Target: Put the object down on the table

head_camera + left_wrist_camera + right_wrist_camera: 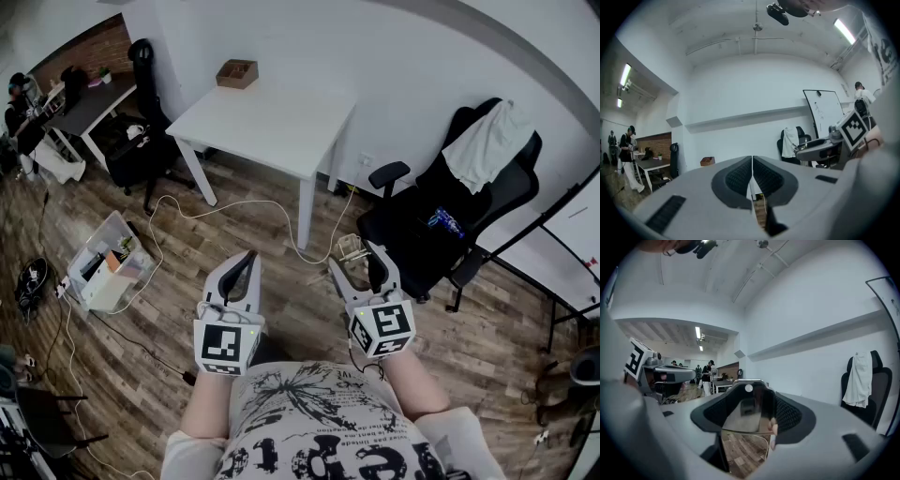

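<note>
- Jaws of my left gripper (752, 161) sit pressed together, nothing between them.
- Jaws of my right gripper (751, 392) stand wide, clamping a glossy see-through object (746, 416) above the wood floor (281, 281).
- The white bench (272, 122) lies well ahead, with a brown box (237, 73) at its far corner.

A white cloth (487, 141) drapes a black office chair (417, 234), and a plastic bin (120, 286) sits on the wood floor (478, 342).
</note>
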{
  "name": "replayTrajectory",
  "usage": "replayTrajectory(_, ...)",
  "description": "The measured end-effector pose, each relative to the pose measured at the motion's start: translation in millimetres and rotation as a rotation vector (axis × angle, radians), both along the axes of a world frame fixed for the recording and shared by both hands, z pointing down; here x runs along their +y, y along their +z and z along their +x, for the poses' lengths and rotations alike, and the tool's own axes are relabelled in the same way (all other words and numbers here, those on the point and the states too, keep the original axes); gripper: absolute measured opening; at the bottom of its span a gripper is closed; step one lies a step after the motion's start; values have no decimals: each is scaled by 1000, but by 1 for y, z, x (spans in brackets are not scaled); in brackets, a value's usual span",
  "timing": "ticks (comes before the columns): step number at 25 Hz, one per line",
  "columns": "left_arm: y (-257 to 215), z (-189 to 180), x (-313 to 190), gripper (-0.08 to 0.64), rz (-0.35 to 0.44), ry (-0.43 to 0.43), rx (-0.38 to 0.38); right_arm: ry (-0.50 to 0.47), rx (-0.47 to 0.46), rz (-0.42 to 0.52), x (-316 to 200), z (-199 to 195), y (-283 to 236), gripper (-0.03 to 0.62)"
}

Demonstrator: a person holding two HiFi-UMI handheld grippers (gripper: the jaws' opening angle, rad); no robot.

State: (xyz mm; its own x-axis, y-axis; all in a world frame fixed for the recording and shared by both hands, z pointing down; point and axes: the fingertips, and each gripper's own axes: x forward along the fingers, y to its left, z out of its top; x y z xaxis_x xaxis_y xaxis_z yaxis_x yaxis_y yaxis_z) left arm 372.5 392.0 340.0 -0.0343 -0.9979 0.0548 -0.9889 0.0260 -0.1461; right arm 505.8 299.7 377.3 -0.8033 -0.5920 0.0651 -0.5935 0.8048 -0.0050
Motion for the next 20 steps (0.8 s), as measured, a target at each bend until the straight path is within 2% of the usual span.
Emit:
replayTrajectory(4, 6, -14, -5, 12, 45, -14, -26, 0, 1, 3, -2, -7, 1, 279)
replayTrajectory(12, 5, -31, -19, 12, 36, -10, 7, 3, -8, -20, -18, -24, 4, 279)
replayTrajectory(16, 14, -60, -34, 12, 42, -19, 12, 0, -12, -38, -32, -51, 8, 279)
replayTrajectory(20, 18, -102, -52, 12, 14, -23, 41, 0, -2, -42, -52, -95, 11, 279)
